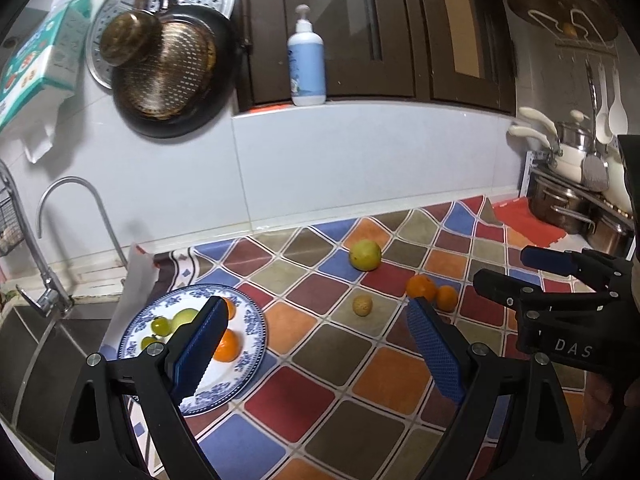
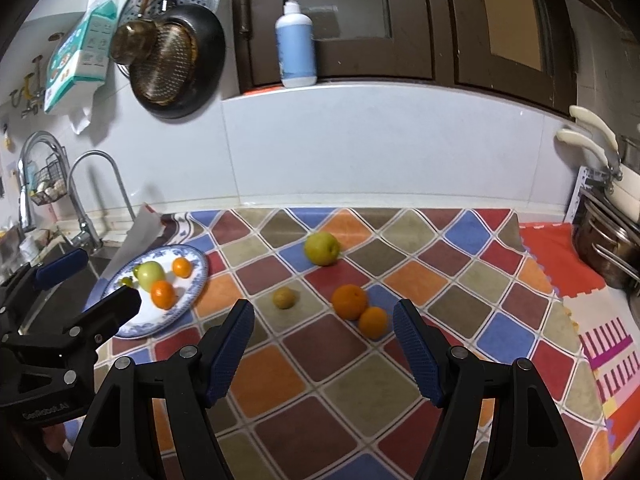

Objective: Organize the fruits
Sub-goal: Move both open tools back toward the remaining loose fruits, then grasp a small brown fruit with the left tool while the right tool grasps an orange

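1. On the surface (image 2: pixel 360 380): lying loose, apple (image 2: pixel 322 248), two oranges (image 2: pixel 350 301), brown fruit (image 2: pixel 284 298).
2. Sitting on plate (image 2: pixel 200 276): apple, two oranges, green fruits.
3. Hovering with released jaws, gripping nothing: left gripper (image 1: pixel 316 344), right gripper (image 2: pixel 324 348).

white tiled wall (image 2: pixel 360 152) (glossy), dark cabinets (image 2: pixel 380 20)

- The plate (image 2: pixel 198 280) lies at the left of the frame on the tabletop (image 2: pixel 360 400), just beside the sink (image 1: pixel 60 332).
- On the plate: two oranges (image 2: pixel 163 294), an apple (image 2: pixel 149 274).
- At mid-frame, on the tabletop: a pear (image 2: pixel 322 248) farthest back, a small round fruit (image 2: pixel 284 298) to its lower left, two touching oranges (image 2: pixel 350 302) to its lower right.
- A bottle (image 2: pixel 295 44) stands on the ledge above.
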Demonstrator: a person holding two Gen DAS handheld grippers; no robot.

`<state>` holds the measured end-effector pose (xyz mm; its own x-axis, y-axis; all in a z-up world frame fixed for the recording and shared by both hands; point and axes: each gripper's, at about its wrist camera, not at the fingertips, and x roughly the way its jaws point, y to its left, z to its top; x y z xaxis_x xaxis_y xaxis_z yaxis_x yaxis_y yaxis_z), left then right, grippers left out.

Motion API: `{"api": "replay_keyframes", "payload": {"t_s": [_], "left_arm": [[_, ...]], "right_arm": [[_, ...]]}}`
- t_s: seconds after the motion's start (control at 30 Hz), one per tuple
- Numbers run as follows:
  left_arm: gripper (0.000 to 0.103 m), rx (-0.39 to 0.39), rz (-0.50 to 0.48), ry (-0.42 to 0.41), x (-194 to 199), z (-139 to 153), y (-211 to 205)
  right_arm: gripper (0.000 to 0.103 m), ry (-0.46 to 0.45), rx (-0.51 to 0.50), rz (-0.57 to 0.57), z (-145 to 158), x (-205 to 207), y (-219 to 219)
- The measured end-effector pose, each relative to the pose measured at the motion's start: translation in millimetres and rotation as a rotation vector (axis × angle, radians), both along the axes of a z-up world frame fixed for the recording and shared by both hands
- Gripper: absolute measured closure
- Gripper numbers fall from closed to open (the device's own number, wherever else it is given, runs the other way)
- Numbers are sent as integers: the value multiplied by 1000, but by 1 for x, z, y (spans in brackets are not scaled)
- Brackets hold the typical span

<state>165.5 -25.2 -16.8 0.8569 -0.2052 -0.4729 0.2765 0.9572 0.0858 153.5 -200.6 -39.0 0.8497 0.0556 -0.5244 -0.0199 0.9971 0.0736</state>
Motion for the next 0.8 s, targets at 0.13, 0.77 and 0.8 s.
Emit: {"api": "replay_keyframes", "payload": {"t_s": [0.13,0.77,0.8], "left_arm": [[12,22,-22,20,14,-10,-9],[16,94,-114,139,83,-65,-42],[19,97,-119,149,87,-68,-44]], "right_arm": [[31,25,1,-9,-9,11,-7],[38,179,37,-55,-67,71,-36],[39,187,40,-56,-70,74,-38]]}}
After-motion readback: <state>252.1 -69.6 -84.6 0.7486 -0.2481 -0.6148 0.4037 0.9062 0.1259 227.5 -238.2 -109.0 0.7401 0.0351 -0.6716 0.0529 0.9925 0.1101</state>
